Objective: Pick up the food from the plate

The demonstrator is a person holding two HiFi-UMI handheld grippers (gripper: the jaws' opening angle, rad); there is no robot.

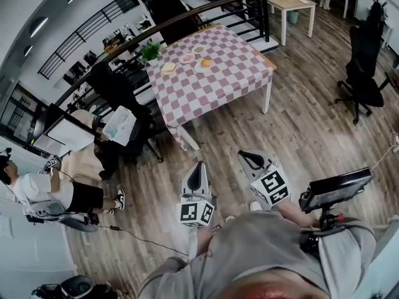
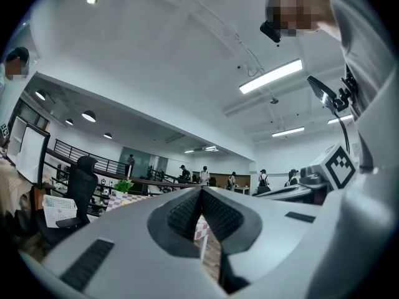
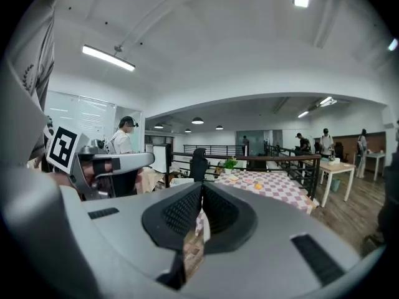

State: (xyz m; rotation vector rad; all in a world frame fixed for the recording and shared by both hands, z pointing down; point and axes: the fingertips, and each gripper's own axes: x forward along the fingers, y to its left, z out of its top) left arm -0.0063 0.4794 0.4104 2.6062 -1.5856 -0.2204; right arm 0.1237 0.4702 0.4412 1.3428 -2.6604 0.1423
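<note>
ok so both claws are down near the person's body, over the wooden floor [image 1: 299,136], nowhere close to the action. left claw [image 1: 199,165] is pinched all the way closed with nothing in it, and the left gripper view shows the two ribbed pads [image 2: 187,213] meeting at the tip. right claw [image 1: 244,155] just beside it is the same deal, fully closed and empty, pointing toward the far side of the room. the food [image 1: 205,63] is sitting on a few small plates [image 1: 187,58] at the far end of the bench [image 1: 212,89], the one with the pink and white checked cloth, well apart from both claws. there's an orange-ish piece, a pale yellow one further left and a pinkish one between them; can't tell what any of it really is from here. a little green plant [image 1: 150,52] stands at the far left corner of the bench, next to the dark railing [image 1: 187,17]. black office chair [image 1: 365,67] is off to the right, and a seated person [image 1: 56,192] is down at the near left.
</note>
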